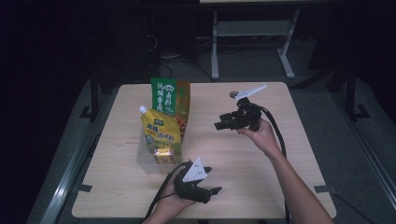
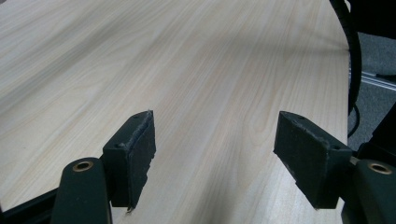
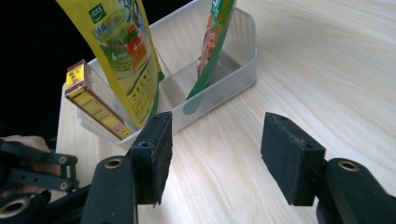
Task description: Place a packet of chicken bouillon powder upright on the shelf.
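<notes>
Yellow spout pouch (image 1: 161,135) stands upright in clear bin (image 3: 243,56) on table (image 1: 243,158), left of green packet (image 1: 169,95). Likely soft, slippery film; grip near spout. Left gripper (image 1: 212,191) jaws released, empty. Right gripper (image 1: 219,125) jaws parted, empty, facing bin.

You have one clear bin (image 3: 233,60), two pouches in it, yellow (image 1: 161,135) and green (image 1: 169,97), one small yellow box (image 3: 93,100), and two grippers, left (image 1: 205,190) and right (image 1: 223,122)

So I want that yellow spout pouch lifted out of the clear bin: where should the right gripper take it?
Probably the upper body below the spout of the yellow pouch, jaws across its flat faces, from the bin's open top; it leans upright, lower half walled in.
</notes>
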